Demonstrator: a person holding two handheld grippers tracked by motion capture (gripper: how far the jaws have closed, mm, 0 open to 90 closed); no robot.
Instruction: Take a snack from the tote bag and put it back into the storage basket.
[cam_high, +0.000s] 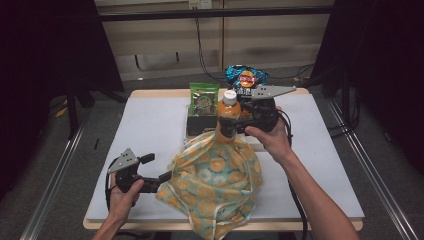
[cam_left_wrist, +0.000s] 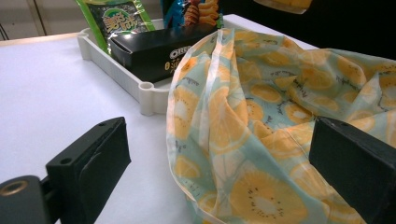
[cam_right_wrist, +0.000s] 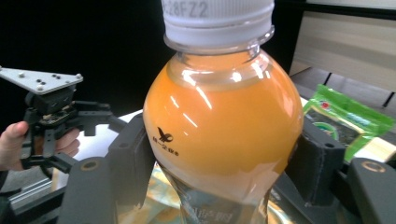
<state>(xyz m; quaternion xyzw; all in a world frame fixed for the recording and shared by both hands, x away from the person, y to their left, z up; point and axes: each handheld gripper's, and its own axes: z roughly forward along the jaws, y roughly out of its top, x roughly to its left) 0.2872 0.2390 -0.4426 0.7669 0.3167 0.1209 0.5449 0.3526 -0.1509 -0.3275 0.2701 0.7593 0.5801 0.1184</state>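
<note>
An orange juice bottle (cam_high: 229, 109) with a white cap stands upright in my right gripper (cam_high: 226, 128), whose jaws are shut on its body just above the mouth of a cloth bag (cam_high: 215, 175) printed with orange slices. In the right gripper view the bottle (cam_right_wrist: 224, 116) sits between both pads, with the right gripper (cam_right_wrist: 219, 158) clamped around it. My left gripper (cam_high: 157, 169) is open at the bag's left edge. In the left gripper view the bag (cam_left_wrist: 261, 93) lies between the wide-apart jaws of the left gripper (cam_left_wrist: 219, 128); the left jaw is clear of the fabric.
A white tray (cam_left_wrist: 147, 91) behind the bag holds a black box (cam_left_wrist: 149, 49), a green snack packet (cam_high: 203, 97) and a blue chip bag (cam_high: 245, 77). The white tabletop (cam_high: 150, 130) ends close to the bag's near side.
</note>
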